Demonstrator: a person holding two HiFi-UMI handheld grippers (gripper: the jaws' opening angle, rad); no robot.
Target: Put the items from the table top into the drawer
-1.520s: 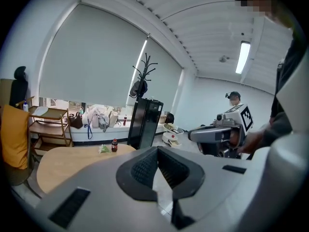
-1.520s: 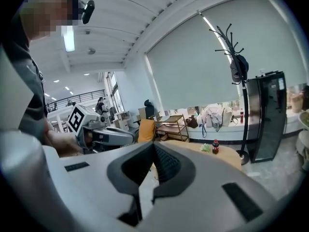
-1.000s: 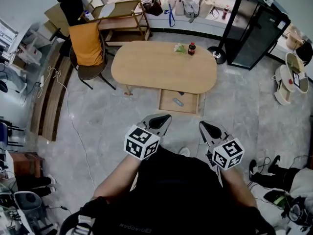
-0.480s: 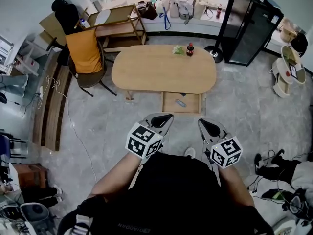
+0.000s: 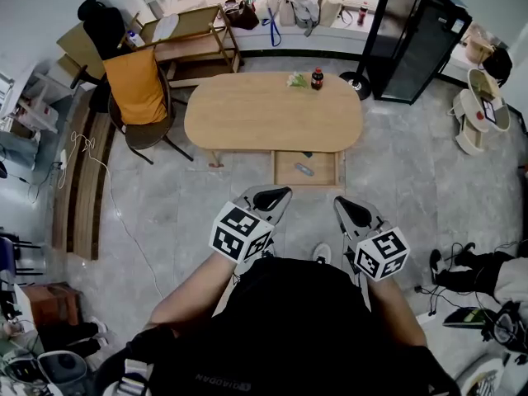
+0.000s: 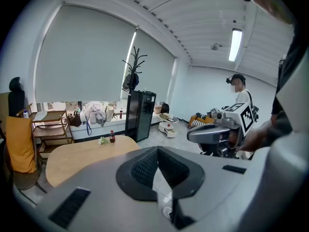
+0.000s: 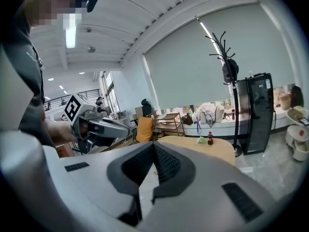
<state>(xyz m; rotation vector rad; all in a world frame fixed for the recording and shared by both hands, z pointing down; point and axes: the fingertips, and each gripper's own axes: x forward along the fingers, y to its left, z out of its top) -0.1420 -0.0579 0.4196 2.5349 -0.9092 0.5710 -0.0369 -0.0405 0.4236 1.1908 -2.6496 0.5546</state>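
A dark cola bottle [image 5: 317, 78] with a red cap and a small green-and-white item [image 5: 297, 80] stand close together at the far edge of the oval wooden table [image 5: 247, 118]. Under the table's near edge the drawer [image 5: 285, 170] is pulled out, with a small item [image 5: 304, 169] inside. My left gripper [image 5: 272, 196] and right gripper [image 5: 351, 209] are held side by side in front of the person's body, well short of the drawer, both shut and empty. The bottle [image 6: 112, 137] shows far off past the left gripper [image 6: 157, 151], and the bottle [image 7: 210, 138] likewise past the right gripper [image 7: 153, 146].
A chair with an orange cover [image 5: 140, 85] stands left of the table, with a wooden shelf cart [image 5: 194, 31] behind it. At the back right are a black cabinet [image 5: 417, 40] and a stand's round base [image 5: 356, 85]. White round side tables [image 5: 478, 114] stand far right. Cables lie on the floor at left.
Both grippers have drifted slightly forward toward the table, still shut and empty. The whole view has shifted as the person moves.
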